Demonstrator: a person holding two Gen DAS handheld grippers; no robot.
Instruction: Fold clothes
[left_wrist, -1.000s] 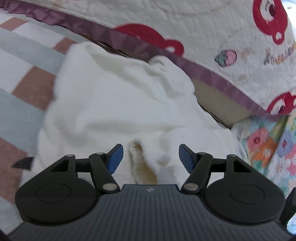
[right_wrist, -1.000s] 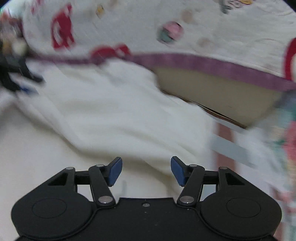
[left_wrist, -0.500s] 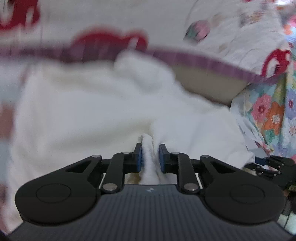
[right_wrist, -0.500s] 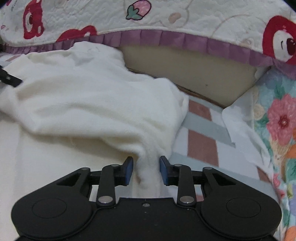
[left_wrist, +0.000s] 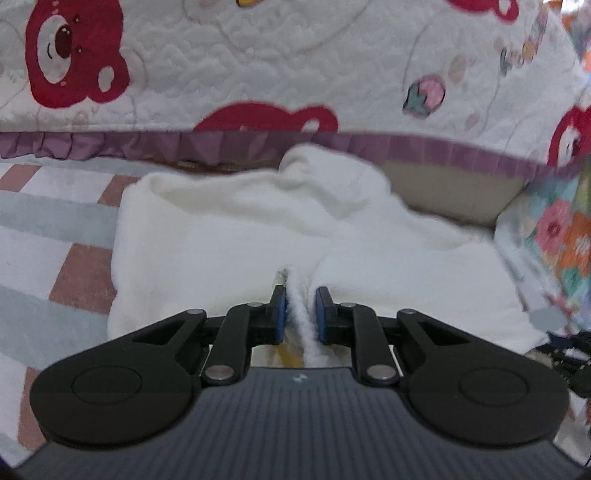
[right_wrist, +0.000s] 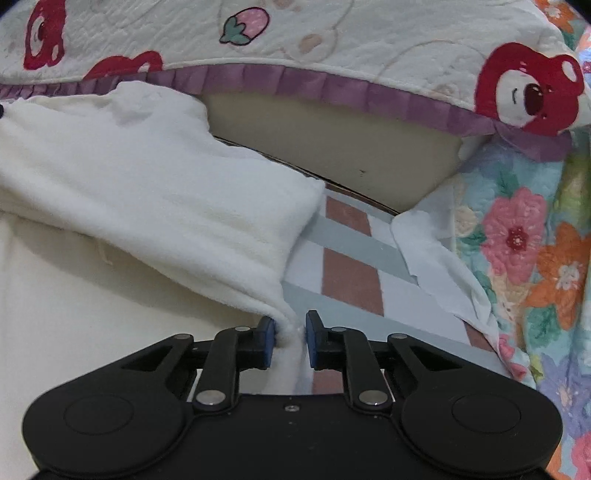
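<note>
A white fleece garment (left_wrist: 240, 236) lies on a striped blanket (left_wrist: 48, 221). My left gripper (left_wrist: 298, 308) is shut on a pinched edge of the garment at its near side. In the right wrist view the same garment (right_wrist: 147, 177) spreads to the left, its top layer folded over a smoother cream layer (right_wrist: 92, 314). My right gripper (right_wrist: 290, 334) is shut on the garment's near right corner, which is lifted off the blanket (right_wrist: 351, 273).
A quilted cover with red bears and a purple frill (left_wrist: 258, 74) hangs over a beige cushion (right_wrist: 332, 136) right behind the garment. A floral quilt (right_wrist: 524, 258) lies on the right, with a white cloth edge (right_wrist: 436, 258) beside it.
Both grippers were open above the garment a second ago. Both have closed on its edge. The near right corner has since lifted and pulled taut, and the left view has swung level.
</note>
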